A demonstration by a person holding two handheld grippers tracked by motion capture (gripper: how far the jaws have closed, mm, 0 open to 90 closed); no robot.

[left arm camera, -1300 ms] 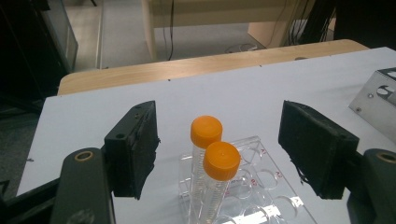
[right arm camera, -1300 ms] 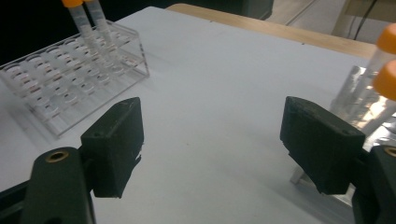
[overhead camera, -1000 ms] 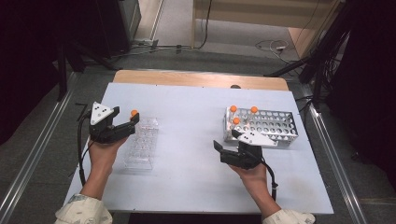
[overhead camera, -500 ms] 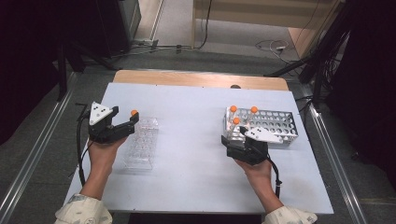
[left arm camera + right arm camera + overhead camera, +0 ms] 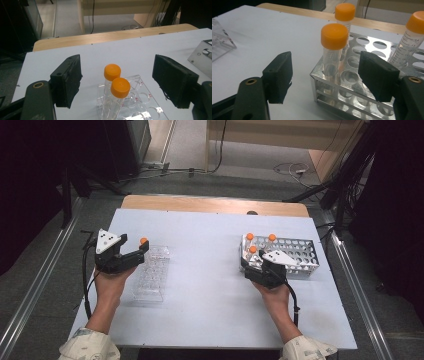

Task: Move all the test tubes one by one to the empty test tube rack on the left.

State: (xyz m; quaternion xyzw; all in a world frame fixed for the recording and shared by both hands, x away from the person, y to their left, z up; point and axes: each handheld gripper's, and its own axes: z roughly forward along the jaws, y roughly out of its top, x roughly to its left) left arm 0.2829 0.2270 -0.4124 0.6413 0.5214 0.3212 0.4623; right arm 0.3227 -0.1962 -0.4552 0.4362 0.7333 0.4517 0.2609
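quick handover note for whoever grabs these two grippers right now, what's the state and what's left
Left gripper: open, around the two orange-capped tubes standing in the clear rack, not pressing them.
Right gripper: open, jaws just closing in; the nearest corner tube of the metal rack stands between them, not gripped.
Done: two tubes are in the clear rack.
Left: three tubes stand in the metal rack; the corner one looks like the next pick.

Right gripper [image 5: 325,75] had its jaws spread around the near corner tube [image 5: 333,50] in the metal rack [image 5: 362,98], closing in but pads not touching it. Two more orange-capped tubes [image 5: 344,17] stood farther back.
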